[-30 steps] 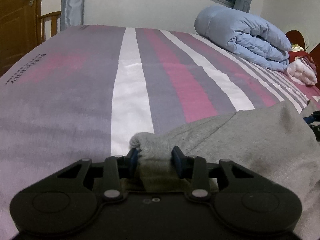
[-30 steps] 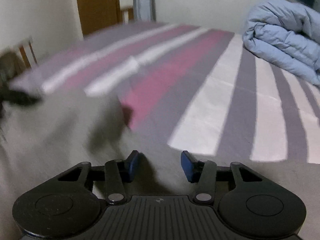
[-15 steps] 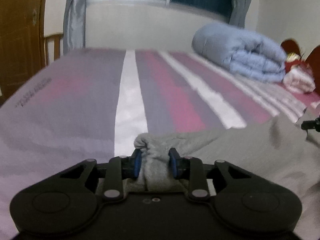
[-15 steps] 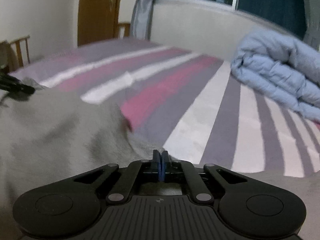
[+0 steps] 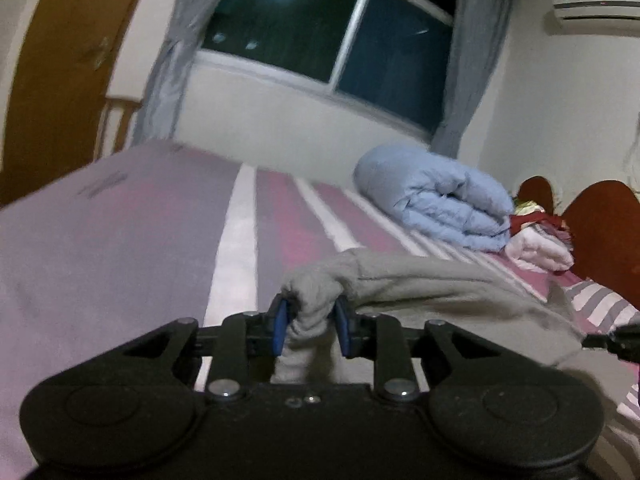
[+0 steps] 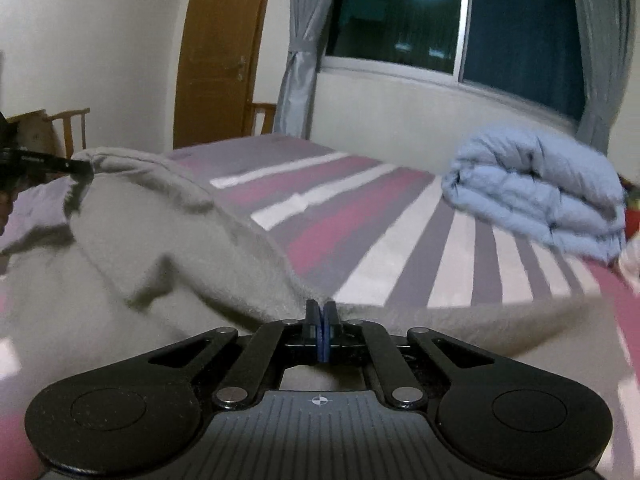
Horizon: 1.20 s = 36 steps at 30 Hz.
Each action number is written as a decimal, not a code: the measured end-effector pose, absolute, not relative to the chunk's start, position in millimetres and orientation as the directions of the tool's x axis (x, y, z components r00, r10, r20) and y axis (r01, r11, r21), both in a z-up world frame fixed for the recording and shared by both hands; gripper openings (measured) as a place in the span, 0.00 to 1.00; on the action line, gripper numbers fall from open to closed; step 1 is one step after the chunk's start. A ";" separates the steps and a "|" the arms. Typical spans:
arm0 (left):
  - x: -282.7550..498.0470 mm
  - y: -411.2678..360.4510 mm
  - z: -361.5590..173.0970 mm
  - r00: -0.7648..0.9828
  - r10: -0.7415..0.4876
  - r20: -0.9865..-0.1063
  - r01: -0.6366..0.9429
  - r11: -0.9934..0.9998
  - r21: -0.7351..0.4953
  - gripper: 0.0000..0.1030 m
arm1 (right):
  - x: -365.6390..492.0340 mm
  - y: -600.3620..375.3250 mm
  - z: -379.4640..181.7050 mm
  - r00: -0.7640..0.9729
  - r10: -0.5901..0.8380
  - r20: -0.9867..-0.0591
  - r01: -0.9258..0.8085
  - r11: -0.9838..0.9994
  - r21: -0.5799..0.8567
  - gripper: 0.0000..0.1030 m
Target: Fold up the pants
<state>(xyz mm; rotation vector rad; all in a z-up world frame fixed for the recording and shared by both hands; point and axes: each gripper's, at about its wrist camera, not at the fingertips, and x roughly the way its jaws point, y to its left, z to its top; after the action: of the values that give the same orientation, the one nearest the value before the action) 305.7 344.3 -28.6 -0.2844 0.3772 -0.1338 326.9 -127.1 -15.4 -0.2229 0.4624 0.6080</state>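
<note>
Grey pants (image 5: 440,284) lie partly raised over the striped bed (image 5: 120,260). In the left wrist view my left gripper (image 5: 311,314) is shut on a bunched corner of the cloth, which bulges between its blue pads (image 5: 280,326). The grey pants (image 6: 160,240) hang in a lifted fold across the right wrist view. My right gripper (image 6: 321,314) is shut there, its pads pressed together on the thin cloth edge. The left gripper (image 6: 44,162) shows at the far left with the other corner. The right gripper's tip (image 5: 616,342) shows at the far right edge.
A rolled pale blue duvet (image 5: 432,208) lies at the far right of the bed, also seen as the duvet (image 6: 540,188). Folded pink and white clothes (image 5: 540,252) sit by a red-brown headboard (image 5: 600,232). A wooden door (image 6: 216,60), a chair (image 6: 68,128) and a window (image 6: 480,20) stand beyond.
The right jaws went from open to shut on the pants edge. The left jaws tightened on their corner. Both grippers then rose and carried the cloth off the bed.
</note>
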 end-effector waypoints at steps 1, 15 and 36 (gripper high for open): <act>296.0 343.2 -34.3 0.919 -0.167 -0.356 0.053 0.950 -0.309 0.15 | 317.9 -131.3 -21.2 0.709 0.497 -0.500 -0.597 0.801 -0.051 0.02; 217.2 336.8 -33.8 0.915 -0.126 -0.383 -0.160 0.760 -0.630 0.42 | 254.6 -184.9 -8.9 0.755 0.488 -0.438 -0.436 0.872 0.222 0.05; 209.7 335.2 -92.8 0.916 -0.141 -0.375 -0.262 0.498 -0.827 0.40 | 280.4 -202.8 -19.4 0.727 0.560 -0.397 -0.220 0.738 0.638 0.59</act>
<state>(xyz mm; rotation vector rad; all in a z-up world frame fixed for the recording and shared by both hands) 209.7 335.2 -92.8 -1.0555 0.4264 0.0756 280.4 -202.8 -19.4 0.5968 0.6163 0.4592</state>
